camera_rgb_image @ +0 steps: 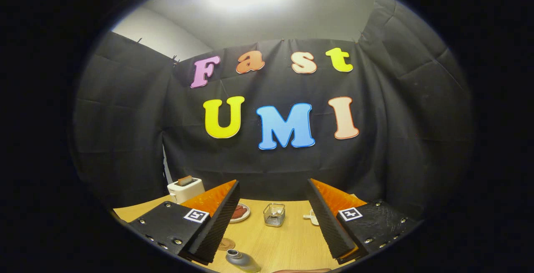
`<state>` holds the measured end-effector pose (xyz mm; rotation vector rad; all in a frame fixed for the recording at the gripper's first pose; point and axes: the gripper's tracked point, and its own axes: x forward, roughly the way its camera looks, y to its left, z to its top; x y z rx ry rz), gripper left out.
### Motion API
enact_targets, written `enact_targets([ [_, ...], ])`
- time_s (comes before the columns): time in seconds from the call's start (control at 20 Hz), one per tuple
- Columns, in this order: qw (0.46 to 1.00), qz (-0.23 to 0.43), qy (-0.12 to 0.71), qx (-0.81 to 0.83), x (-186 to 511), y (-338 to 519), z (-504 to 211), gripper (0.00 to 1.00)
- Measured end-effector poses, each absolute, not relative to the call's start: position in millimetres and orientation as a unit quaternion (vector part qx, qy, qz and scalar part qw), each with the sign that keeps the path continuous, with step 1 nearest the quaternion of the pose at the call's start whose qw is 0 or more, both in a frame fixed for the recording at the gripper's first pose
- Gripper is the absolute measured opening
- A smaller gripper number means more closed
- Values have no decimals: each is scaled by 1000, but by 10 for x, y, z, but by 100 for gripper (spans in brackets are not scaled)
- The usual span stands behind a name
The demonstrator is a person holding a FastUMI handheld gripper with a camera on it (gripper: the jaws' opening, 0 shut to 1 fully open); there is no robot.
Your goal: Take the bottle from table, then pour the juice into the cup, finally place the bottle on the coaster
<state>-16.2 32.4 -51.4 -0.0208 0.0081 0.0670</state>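
In the gripper view, the gripper (273, 206) is hovering over the pale wooden table (288, 243) with its fingers spread wide and pinching nothing. The small grey metal-capped bottle (242, 260) is standing below them at six o'clock, just beside the round cork coaster (225, 244). The clear glass cup (274, 215) is waiting beyond at twelve, so the taking step seems in hand, calling for a descent around the bottle.

Gripper (273, 189): two wedge-shaped fingers, inner faces ribbed, spread wide apart. Each finger sits on a flat textured mounting plate (167, 227) fixed with small round-headed screws (178, 241). One square black-and-white fiducial marker (196, 215) on each plate.
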Motion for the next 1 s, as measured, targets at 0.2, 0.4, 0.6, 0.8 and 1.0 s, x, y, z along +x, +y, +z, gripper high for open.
enact_targets([
  [0.2, 999, 45, 5, -11, -219, 436, -838, 97],
  [0.4, 998, 56, 4, -14, -277, 590, -1209, 97],
  [0.6, 998, 66, 20, -12, -290, 735, -1646, 97],
  [0.8, 997, 64, 32, -11, -280, 808, -2006, 98],
  [1.0, 998, 57, 25, -23, -272, 877, -2230, 98],
])
